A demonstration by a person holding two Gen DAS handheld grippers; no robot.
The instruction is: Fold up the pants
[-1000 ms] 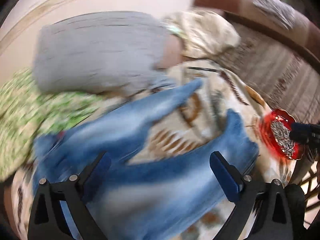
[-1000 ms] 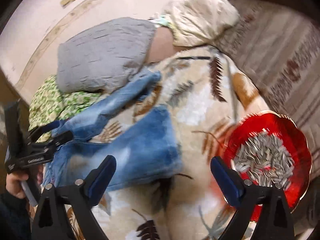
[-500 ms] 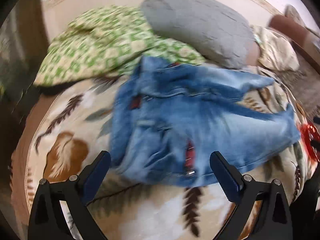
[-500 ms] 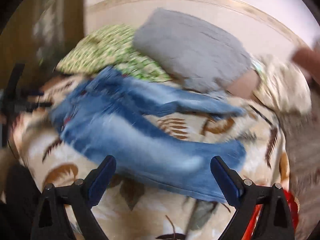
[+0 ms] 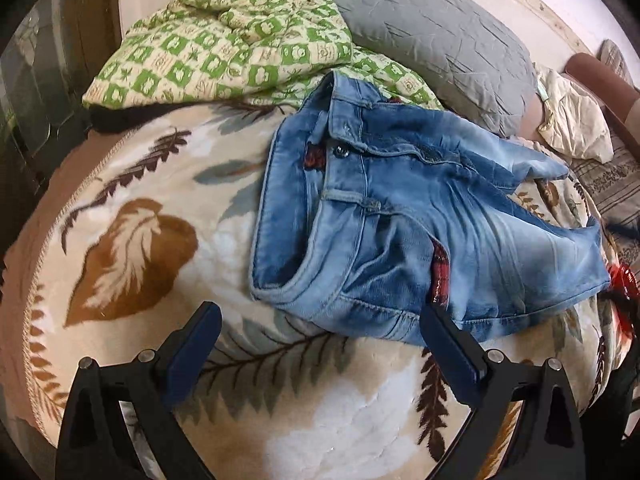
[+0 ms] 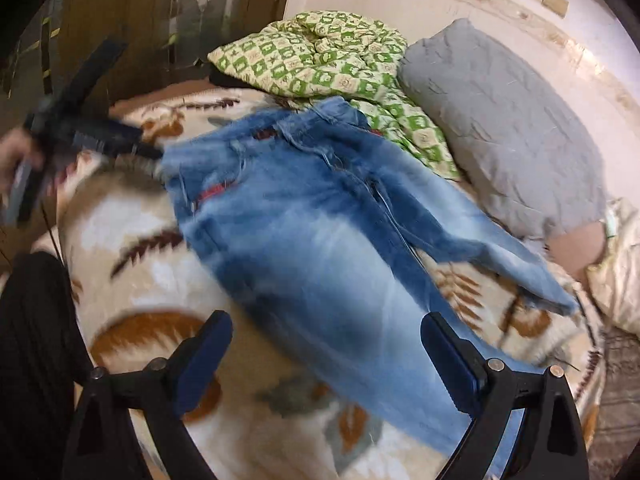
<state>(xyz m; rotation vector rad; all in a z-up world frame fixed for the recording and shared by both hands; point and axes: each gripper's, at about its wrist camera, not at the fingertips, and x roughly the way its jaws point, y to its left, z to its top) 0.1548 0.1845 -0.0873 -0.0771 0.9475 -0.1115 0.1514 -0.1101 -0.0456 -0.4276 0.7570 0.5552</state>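
Two grippers hover over the jeans (image 5: 420, 216), and both stand with their fingers spread wide, gripping nothing. The jeans lie loosely spread on a leaf-patterned blanket (image 5: 132, 240) — waistband open, legs trailing away from it, one leg lying partly across the other. Just behind the waistband sits a green checked quilt (image 5: 232, 40), with the top edge of the jeans resting on its fringe, and beside the quilt a grey pillow (image 5: 432, 36) runs along the far side of the upper leg. The left gripper (image 5: 320, 340) is low over the blanket just short of the waistband, its right finger overlapping the denim's near hem in that view. The right gripper (image 6: 326, 352) hangs above the lower leg, which passes between its fingers in the picture — whether it touches the cloth is unclear. Past the leg ends a sliver of something red (image 5: 622, 280) shows at the blanket's edge.
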